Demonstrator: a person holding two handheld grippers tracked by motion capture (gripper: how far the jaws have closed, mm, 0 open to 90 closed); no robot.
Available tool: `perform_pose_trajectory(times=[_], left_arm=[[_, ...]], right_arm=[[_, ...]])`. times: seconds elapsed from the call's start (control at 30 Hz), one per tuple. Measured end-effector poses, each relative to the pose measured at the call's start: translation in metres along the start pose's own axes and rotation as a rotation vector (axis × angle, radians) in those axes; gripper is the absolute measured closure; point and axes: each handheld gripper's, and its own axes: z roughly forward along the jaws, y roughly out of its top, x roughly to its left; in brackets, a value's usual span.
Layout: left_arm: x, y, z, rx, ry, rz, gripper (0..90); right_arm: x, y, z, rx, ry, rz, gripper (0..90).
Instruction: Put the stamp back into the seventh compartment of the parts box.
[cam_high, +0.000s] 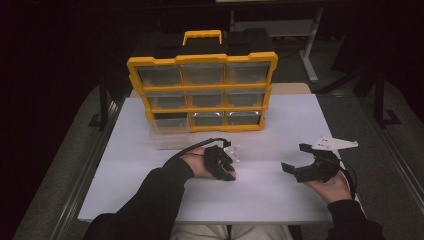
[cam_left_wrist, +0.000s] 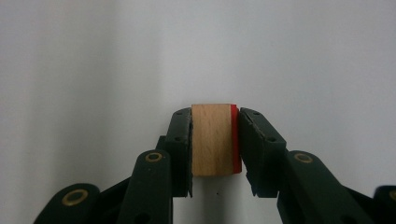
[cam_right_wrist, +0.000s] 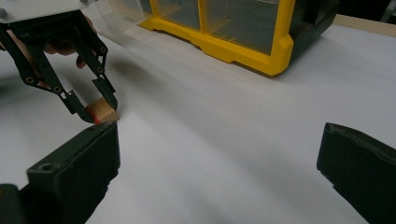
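Gripping a small wooden block (cam_left_wrist: 211, 139), the left gripper (cam_left_wrist: 215, 149) has its two jaws pressed against the block's sides; a red face shows on the side toward its right jaw. The block sits directly between the pads, low on the white tabletop (cam_left_wrist: 303, 56), and from the right gripper view it appears to rest on, or just above, the surface; which of the two I cannot tell. The right gripper (cam_right_wrist: 219, 163) waits with its jaws spread wide and nothing between them, off to the side of the left gripper (cam_right_wrist: 100, 109) and apart from it.

Judging by how things lie, the pick is made and the carrying is what remains. Beyond the left gripper (cam_high: 222, 167) stands a yellow-framed drawer organiser (cam_high: 202, 90) with a carrying handle on top. One clear drawer (cam_high: 169, 134), at the lower corner, is pulled out toward the person, and it looks the likely place for the block, though that is only a guess. Its contents are too dim to read.

The tabletop is plain, white and matt. Around it the room is dark: grey flooring, metal rails along the table's sides, and the legs of other furniture farther back.
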Motion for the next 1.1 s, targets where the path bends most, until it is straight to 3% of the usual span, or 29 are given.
perform_pose_trajectory(times=[0.23,0.63,1.1], left_arm=[[0.000,0.002,-0.003,0.005,-0.009,0.000,66.4],[0.001,0.013,-0.017,0.002,0.022,0.014,66.4],[0.005,0.005,-0.040,-0.057,0.053,-0.026,66.4]], right_arm=[[0.000,0.000,0.000,0.000,-0.002,0.000,0.0],[0.001,0.000,-0.002,-0.013,0.000,0.003,0.0],[0.001,0.000,-0.002,-0.012,-0.002,-0.003,0.0]])
